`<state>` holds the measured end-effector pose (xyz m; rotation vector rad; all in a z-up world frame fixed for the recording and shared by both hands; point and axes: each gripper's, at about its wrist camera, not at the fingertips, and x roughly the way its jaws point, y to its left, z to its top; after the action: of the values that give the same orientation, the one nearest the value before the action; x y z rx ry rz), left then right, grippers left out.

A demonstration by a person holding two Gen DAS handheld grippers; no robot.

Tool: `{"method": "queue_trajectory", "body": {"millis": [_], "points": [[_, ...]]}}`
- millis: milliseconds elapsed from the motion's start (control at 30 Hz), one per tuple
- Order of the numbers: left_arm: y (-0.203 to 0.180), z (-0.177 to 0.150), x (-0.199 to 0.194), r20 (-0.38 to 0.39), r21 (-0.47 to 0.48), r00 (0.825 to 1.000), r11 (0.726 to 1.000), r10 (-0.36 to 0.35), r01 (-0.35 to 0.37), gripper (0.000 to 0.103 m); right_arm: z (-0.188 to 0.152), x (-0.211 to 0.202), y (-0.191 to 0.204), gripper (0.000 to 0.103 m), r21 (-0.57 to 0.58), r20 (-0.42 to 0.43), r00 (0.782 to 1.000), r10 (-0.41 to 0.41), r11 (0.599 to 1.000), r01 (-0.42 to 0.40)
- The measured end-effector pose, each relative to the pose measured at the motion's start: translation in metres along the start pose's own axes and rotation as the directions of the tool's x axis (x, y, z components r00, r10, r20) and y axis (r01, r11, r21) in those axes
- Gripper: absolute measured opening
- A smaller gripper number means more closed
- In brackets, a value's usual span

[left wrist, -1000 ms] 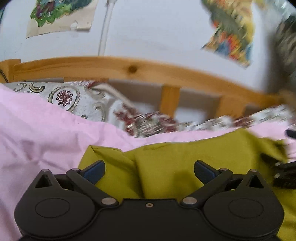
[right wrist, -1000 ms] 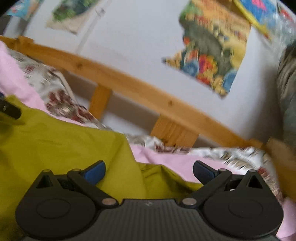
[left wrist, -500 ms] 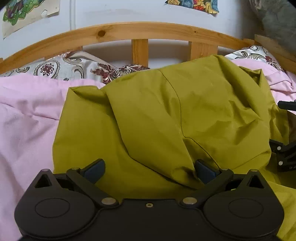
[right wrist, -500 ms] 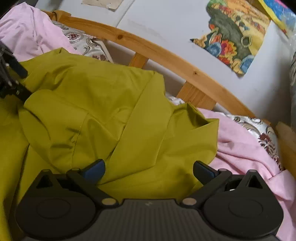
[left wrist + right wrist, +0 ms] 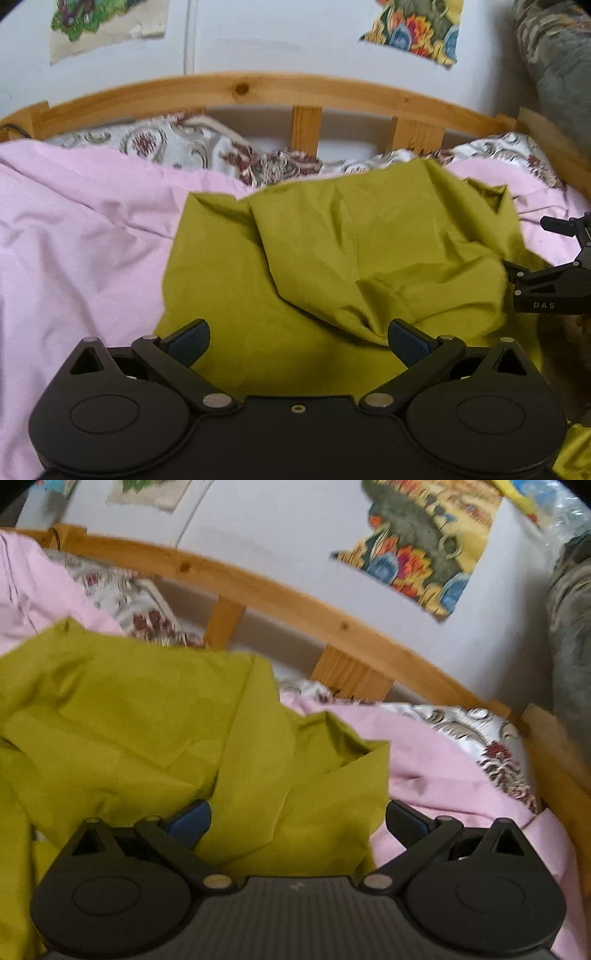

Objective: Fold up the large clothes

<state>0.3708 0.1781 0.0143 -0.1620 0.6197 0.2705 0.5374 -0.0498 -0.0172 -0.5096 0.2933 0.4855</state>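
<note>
An olive-green garment (image 5: 332, 258) lies crumpled on a pink sheet (image 5: 81, 251), with a folded flap bulging toward the right. My left gripper (image 5: 298, 338) is open just above the garment's near part, nothing between its blue pads. In the right wrist view the same olive-green garment (image 5: 147, 720) fills the left and centre. My right gripper (image 5: 298, 818) is open over its right edge; cloth lies under the spread fingers but is not pinched. The right gripper (image 5: 546, 284) also shows at the right edge of the left wrist view, beside the flap.
A curved wooden bed rail (image 5: 258, 88) with slats runs along the back, against a white wall with posters (image 5: 417, 550). Patterned pillows (image 5: 159, 144) lie between rail and sheet. Grey-green fabric (image 5: 572, 635) hangs at the far right.
Both views have tilted back up a little since half a second ago, so the garment sits lower in frame and more wall shows. Both grippers have stayed open throughout.
</note>
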Motion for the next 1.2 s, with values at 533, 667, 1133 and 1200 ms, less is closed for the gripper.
{"method": "queue_trajectory", "body": {"millis": [533, 667, 1133, 1200], "points": [[-0.031, -0.03, -0.131, 0.061, 0.103, 0.997, 0.994, -0.046, 0.039, 0.102, -0.021, -0.19, -0.032, 0.103, -0.019, 0.168, 0.973, 0.155, 0.988, -0.154], [-0.035, -0.065, -0.174, 0.046, 0.139, 0.997, 0.989, -0.065, 0.058, 0.102, -0.054, -0.242, -0.033, 0.103, -0.029, 0.129, 0.967, 0.221, 0.975, -0.219], [-0.059, -0.198, -0.261, -0.194, 0.268, 0.961, 0.931, -0.198, 0.246, 0.102, -0.187, -0.378, 0.021, 0.103, -0.292, -0.202, 0.923, 0.328, 0.879, -0.377], [-0.072, -0.211, -0.259, -0.217, 0.279, 0.949, 0.917, -0.229, 0.285, 0.102, -0.199, -0.384, 0.034, 0.103, -0.323, -0.233, 0.923, 0.305, 0.871, -0.369]]}}
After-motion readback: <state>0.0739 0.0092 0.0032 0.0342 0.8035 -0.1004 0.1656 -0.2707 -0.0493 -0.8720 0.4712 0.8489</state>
